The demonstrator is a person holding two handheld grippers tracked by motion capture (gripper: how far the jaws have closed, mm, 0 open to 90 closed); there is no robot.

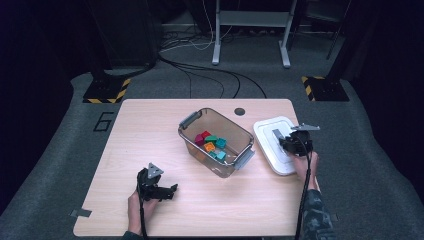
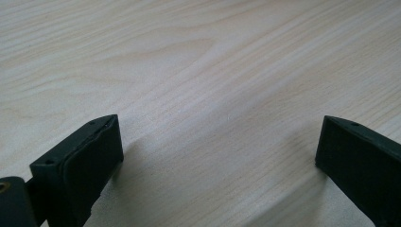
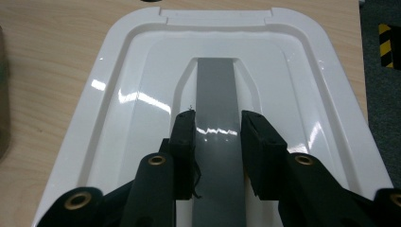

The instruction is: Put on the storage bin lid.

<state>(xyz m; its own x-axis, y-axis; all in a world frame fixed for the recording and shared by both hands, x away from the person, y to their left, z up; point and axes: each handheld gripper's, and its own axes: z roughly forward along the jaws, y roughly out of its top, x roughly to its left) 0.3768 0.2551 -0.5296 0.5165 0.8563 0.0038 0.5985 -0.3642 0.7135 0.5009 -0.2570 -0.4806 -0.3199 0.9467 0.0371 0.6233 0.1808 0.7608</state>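
Note:
A white lid (image 1: pixel 267 137) lies flat at the table's right edge, with a grey handle bar (image 1: pixel 276 134) along its middle. My right gripper (image 1: pixel 286 143) is shut on that bar. In the right gripper view the two pads of the right gripper (image 3: pixel 216 118) press against both sides of the grey handle (image 3: pixel 215 85), and the glossy lid (image 3: pixel 123 85) spreads around them. A clear plastic bin (image 1: pixel 235 127) stands mid-table without its lid and holds several coloured blocks (image 1: pixel 210 142). My left gripper (image 1: pixel 171 192) rests open near the front left, with its jaws wide apart over bare wood (image 2: pixel 217 137).
The light wooden table (image 1: pixel 150 130) has a small round hole (image 1: pixel 240 111) at its far edge. Grey handles stick out at both ends of the bin. The lid overhangs close to the table's right edge. Cables and stand legs lie on the floor beyond.

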